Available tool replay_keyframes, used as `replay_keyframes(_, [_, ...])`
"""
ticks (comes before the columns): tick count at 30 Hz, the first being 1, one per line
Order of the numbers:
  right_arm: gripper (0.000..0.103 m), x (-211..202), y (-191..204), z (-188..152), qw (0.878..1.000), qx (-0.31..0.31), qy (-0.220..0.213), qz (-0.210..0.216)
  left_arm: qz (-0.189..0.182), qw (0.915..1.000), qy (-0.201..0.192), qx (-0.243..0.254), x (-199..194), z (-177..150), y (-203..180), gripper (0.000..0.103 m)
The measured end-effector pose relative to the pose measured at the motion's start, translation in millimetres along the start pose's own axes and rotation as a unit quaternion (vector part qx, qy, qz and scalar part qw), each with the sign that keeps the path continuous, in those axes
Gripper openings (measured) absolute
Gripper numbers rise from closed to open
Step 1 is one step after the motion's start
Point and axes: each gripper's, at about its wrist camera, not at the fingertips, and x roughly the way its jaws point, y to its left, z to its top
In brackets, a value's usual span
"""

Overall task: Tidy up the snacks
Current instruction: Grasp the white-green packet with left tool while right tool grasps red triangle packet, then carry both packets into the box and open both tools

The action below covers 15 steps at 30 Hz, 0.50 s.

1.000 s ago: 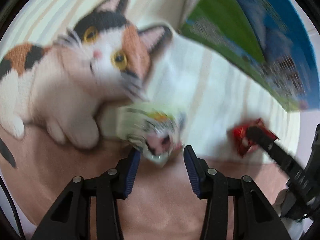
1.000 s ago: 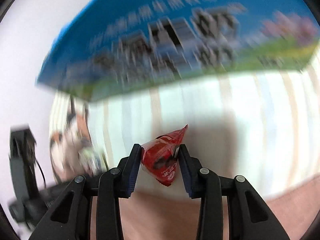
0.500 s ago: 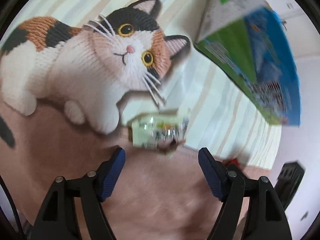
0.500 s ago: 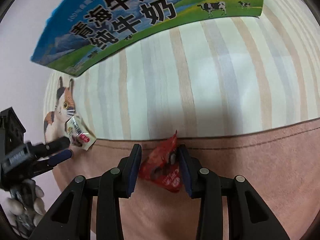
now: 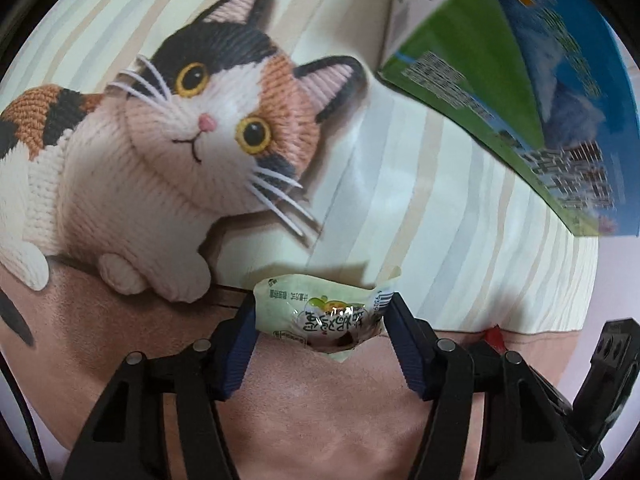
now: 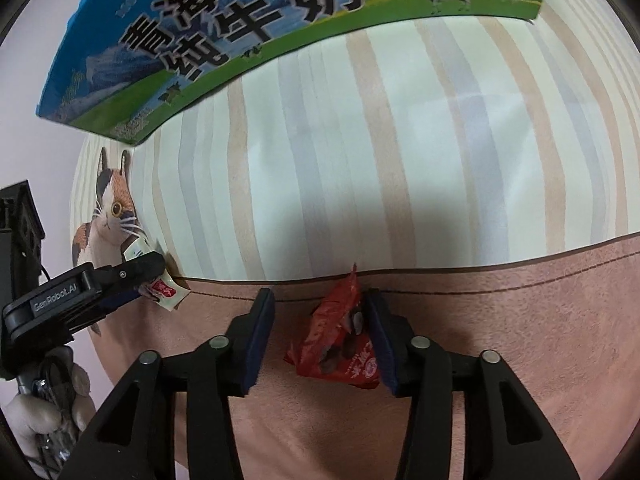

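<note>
on the pink mat (image 6: 520, 340), the right hand-held gripper (image 6: 320, 332) has opened off the red packet (image 6: 340, 340); the left (image 5: 320, 320) has closed onto the pale packet (image 5: 324, 316).

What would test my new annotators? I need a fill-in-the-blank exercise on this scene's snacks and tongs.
1. Beside the pale green snack packet pinched in the left tongs, the mat shows a calico ____.
2. The red snack packet leans on only one pad of the right tongs, whose jaws stand ____.
3. The blue-and-green carton pictures black-and-white ____.

Missing words: cat; open; cows.
</note>
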Motion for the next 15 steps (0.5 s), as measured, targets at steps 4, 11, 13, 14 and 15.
replay_keyframes(4, [0.052, 8, 15, -1, 1.0, -0.013, 0.005, -0.014, -0.025, 0.9994, 0.026, -0.006, 9, -13, -3, 0.066])
replay_keyframes(11, [0.052, 19, 31, -4, 0.999, -0.024, 0.011, -0.027, 0.007, 0.9991, 0.02, 0.038, 23, -13, -41, 0.065])
replay_keyframes(13, [0.052, 23, 37, -6, 0.999, -0.027, 0.011, -0.03, 0.017, 0.9985, 0.01, 0.051, 23, -19, -50, 0.064])
replay_keyframes(14, [0.052, 24, 40, -6, 0.999, -0.031, 0.011, -0.032, 0.02, 0.9984, 0.005, 0.053, 24, -21, -53, 0.063])
replay_keyframes(15, [0.051, 25, 42, -7, 0.999, -0.034, 0.009, -0.035, 0.021, 0.9984, 0.0, 0.052, 20, -22, -53, 0.061])
